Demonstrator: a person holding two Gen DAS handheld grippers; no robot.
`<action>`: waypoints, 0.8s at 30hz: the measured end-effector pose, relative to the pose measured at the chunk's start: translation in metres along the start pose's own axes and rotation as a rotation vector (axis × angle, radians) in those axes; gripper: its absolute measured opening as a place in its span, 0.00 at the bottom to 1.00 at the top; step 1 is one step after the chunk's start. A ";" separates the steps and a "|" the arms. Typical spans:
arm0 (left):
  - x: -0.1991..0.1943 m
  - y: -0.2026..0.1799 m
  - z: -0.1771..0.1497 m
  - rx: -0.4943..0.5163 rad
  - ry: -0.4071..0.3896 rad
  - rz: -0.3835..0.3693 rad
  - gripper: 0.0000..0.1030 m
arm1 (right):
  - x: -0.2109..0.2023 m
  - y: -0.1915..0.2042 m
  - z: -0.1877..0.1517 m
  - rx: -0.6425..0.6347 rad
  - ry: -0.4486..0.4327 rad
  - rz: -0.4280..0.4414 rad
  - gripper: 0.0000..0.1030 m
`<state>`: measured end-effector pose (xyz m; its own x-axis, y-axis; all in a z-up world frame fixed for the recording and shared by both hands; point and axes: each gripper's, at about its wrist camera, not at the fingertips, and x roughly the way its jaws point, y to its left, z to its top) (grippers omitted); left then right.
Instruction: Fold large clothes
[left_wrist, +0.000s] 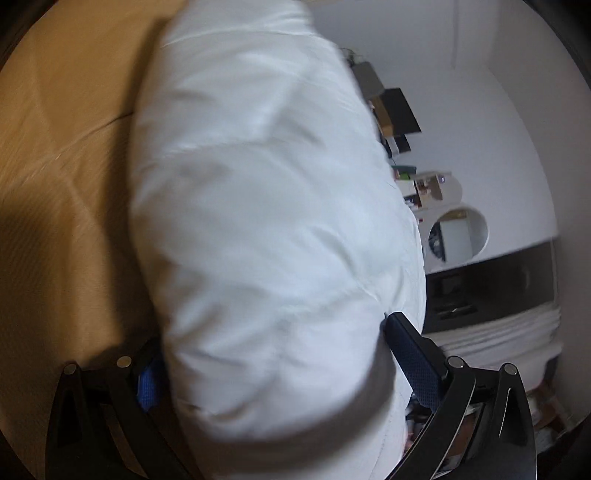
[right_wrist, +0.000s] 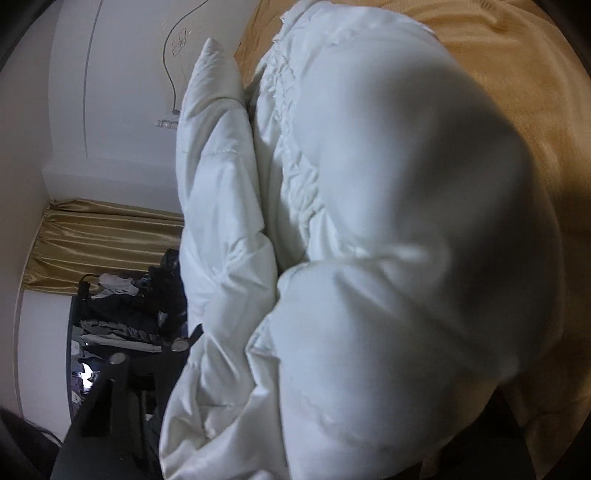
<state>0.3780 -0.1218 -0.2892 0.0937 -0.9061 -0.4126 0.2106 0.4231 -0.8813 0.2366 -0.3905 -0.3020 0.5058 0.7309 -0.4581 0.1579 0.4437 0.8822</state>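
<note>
We see a puffy white quilted jacket (left_wrist: 266, 229), smooth and stitched in soft bulging panels, filling the middle of both views over a tan ribbed bedcover (left_wrist: 62, 177). Our left gripper (left_wrist: 273, 369) has its blue-padded fingers (left_wrist: 415, 363) spread wide with a thick roll of the jacket clamped between them. The right gripper (right_wrist: 258, 387) is mostly buried under jacket folds, so we cannot tell how its fingers stand. At lower left a dark rack (right_wrist: 122, 325) holds heaped, blurred clothes.
</note>
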 end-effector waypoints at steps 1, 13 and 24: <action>-0.003 -0.009 0.001 0.013 -0.005 -0.005 0.95 | -0.003 0.010 -0.001 -0.017 -0.010 -0.007 0.51; -0.148 -0.001 -0.046 0.025 -0.171 0.095 0.83 | 0.067 0.117 -0.064 -0.226 0.143 0.103 0.45; -0.190 0.017 -0.086 -0.296 -0.313 0.182 0.85 | 0.110 0.055 -0.078 -0.100 0.272 -0.004 0.76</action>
<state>0.2797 0.0580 -0.2461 0.4020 -0.7553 -0.5177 -0.1190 0.5174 -0.8474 0.2347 -0.2453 -0.3129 0.2572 0.8352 -0.4861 0.0687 0.4859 0.8713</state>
